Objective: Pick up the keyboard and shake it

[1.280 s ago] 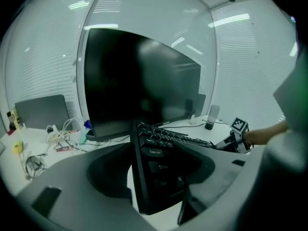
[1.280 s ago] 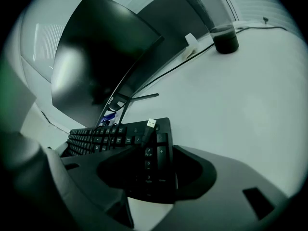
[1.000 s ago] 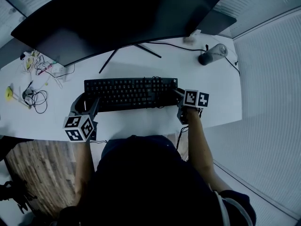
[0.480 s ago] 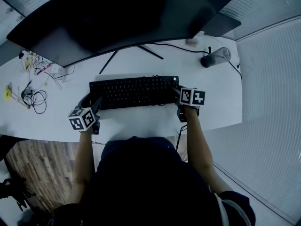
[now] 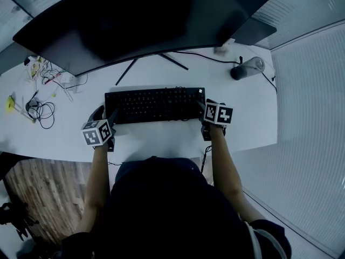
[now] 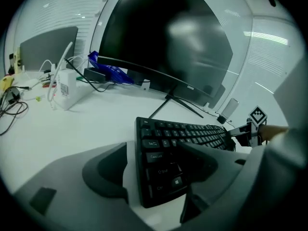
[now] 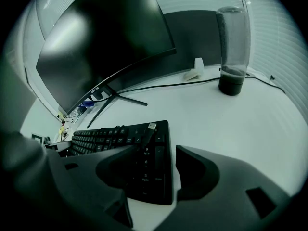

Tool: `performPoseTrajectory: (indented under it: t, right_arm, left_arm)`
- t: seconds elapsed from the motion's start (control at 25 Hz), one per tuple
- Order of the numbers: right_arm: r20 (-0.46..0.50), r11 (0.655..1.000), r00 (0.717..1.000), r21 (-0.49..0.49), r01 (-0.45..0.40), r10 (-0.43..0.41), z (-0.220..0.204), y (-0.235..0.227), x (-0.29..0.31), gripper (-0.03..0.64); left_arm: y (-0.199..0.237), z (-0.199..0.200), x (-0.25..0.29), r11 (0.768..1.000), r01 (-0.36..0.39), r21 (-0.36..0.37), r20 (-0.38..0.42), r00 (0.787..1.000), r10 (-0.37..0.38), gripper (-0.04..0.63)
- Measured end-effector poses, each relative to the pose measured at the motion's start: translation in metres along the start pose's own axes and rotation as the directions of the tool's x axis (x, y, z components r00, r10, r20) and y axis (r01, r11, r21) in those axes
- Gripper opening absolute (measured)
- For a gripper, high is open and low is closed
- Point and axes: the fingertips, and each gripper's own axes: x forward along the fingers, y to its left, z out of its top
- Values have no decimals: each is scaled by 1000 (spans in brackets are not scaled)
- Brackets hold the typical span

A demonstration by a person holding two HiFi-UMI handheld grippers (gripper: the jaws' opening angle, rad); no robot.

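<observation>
Left gripper: jaws spread and just been opening, astride the left end of the keyboard; the outer jaw stands off the edge with a strip of desk showing between, the inner jaw sits over the keys, and no pad presses
Right gripper: jaws spread too, also just been opening, astride the number-pad end; a thin strip of desk shows between the outer jaw and the keyboard's edge
Keyboard: black, lying flat on the white desk, long side toward the person, one gripper at each end
USB plug: lies on the keys by the number pad, its dark cable trailing across them
Marker cubes: one on each gripper, left and right, near the keyboard's front corners
Monitor: wide, curved, dark, standing just behind the keyboard
Cylinder: tall, clear, dark base, upright, well apart at the far right of the desk
Far left of desk: loose cables and a white adapter box
</observation>
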Motion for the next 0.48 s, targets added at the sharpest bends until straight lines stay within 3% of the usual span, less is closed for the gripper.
performPoseTrajectory:
  t: [0.2, 0.32, 0.36, 0.44, 0.48]
  right_arm:
    - [144, 991, 986, -93, 98, -84, 21, 6, -36, 259]
    - [253, 982, 967, -168, 83, -39, 41, 35, -61, 258]
    - [284, 978, 959, -196, 72, -13, 48, 49, -70, 240]
    - [354, 964, 935, -258, 67, 30, 62, 76, -89, 103]
    - [390, 954, 919, -291, 70, 52, 71, 90, -100, 73]
  left_arm:
    - [-9, 21, -31, 994, -76, 76, 48, 996, 73, 307]
    - [-36, 51, -56, 986, -90, 137, 146, 987, 70, 307]
    - [-49, 64, -64, 983, -88, 163, 184, 981, 57, 270]
    - [-78, 90, -81, 973, -83, 216, 257, 966, 25, 114]
    - [-93, 104, -90, 967, -81, 241, 291, 957, 7, 60]
